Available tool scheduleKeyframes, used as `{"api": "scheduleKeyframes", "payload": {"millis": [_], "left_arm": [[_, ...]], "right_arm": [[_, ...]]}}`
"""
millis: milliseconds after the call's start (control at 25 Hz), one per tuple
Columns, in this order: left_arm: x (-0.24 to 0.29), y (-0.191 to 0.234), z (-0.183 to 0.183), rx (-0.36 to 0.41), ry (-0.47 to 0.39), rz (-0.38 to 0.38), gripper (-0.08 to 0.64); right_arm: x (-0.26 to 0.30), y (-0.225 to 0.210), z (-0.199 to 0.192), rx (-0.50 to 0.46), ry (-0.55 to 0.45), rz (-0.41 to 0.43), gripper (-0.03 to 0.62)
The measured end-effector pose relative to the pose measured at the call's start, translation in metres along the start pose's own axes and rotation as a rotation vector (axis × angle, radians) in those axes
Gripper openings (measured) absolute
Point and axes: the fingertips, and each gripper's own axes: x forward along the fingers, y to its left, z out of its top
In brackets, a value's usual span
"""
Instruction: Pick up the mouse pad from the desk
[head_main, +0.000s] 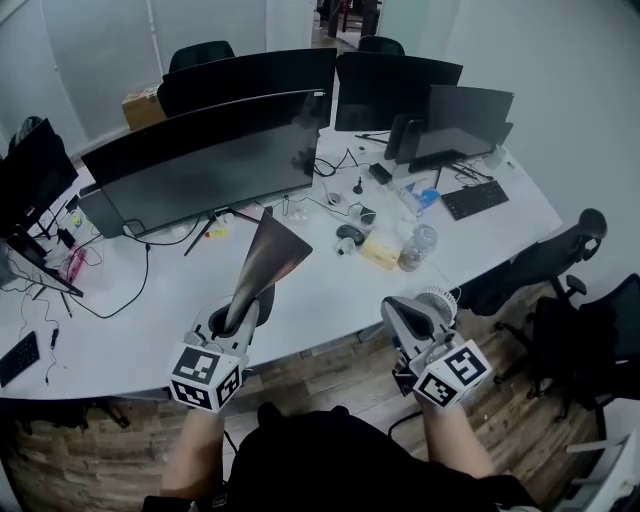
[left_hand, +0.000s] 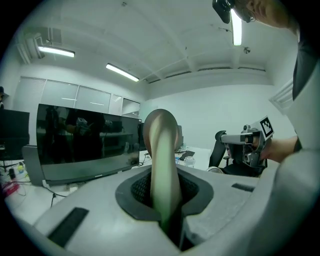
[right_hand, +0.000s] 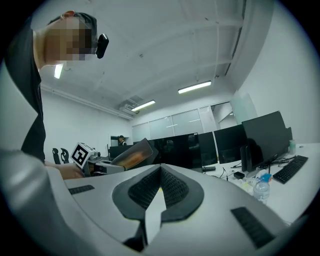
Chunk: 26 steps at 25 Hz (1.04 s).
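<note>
At the left, the mouse pad (head_main: 268, 255) is being gripped by its lower edge in the clenched jaws of the left gripper (head_main: 240, 308). It is being held up clear of the white surface (head_main: 140, 320), leaning toward the wide curved monitor (head_main: 215, 160). Further right, a water bottle (head_main: 418, 247) and a keyboard (head_main: 474, 199) are being carried by the surface. At the right, the right gripper (head_main: 415, 320) is being held at the surface's near edge, its jaws being pressed together on nothing.

Dark, slightly curled mouse pad (head_main: 270, 252) upright in left hand-held gripper (head_main: 240, 316)
</note>
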Motion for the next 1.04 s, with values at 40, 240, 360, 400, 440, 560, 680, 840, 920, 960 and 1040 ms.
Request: {"api": "scheduleKeyframes", "payload": {"millis": [40, 240, 360, 400, 440, 560, 680, 840, 920, 960, 1040], "left_arm": [[0.000, -0.001, -0.003, -0.004, 0.006, -0.001, 0.049], [0.003, -0.004, -0.005, 0.005, 0.020, -0.008, 0.049], [0.006, -0.008, -0.004, 0.010, 0.021, -0.017, 0.049], [0.006, -0.010, -0.004, 0.011, 0.021, -0.021, 0.049], [0.007, -0.011, -0.003, 0.011, 0.022, -0.024, 0.049], [0.007, -0.014, -0.003, 0.011, 0.027, -0.030, 0.049], [0.006, -0.013, -0.004, 0.012, 0.029, -0.029, 0.049], [0.007, -0.012, -0.003, 0.005, 0.028, -0.026, 0.049], [0.007, -0.013, -0.003, 0.003, 0.031, -0.028, 0.049], [0.006, -0.013, -0.004, 0.003, 0.031, -0.029, 0.049], [0.005, -0.013, -0.005, 0.003, 0.032, -0.031, 0.049]], "right_arm": [[-0.001, -0.001, 0.000, 0.002, -0.001, -0.001, 0.003], [-0.003, 0.003, 0.001, -0.008, -0.010, 0.015, 0.003], [-0.006, 0.001, 0.002, -0.004, -0.020, 0.007, 0.003], [-0.007, 0.000, 0.003, -0.004, -0.025, 0.001, 0.003], [-0.008, -0.001, 0.005, -0.004, -0.030, -0.004, 0.003], [-0.011, -0.004, 0.011, -0.009, -0.039, -0.017, 0.003], [-0.013, -0.005, 0.011, -0.008, -0.043, -0.023, 0.003], [-0.015, -0.007, 0.008, 0.002, -0.036, -0.026, 0.003], [-0.015, -0.006, 0.008, 0.004, -0.034, -0.024, 0.003], [-0.015, -0.005, 0.008, 0.004, -0.034, -0.023, 0.003], [-0.015, -0.003, 0.008, 0.004, -0.033, -0.022, 0.003]]}}
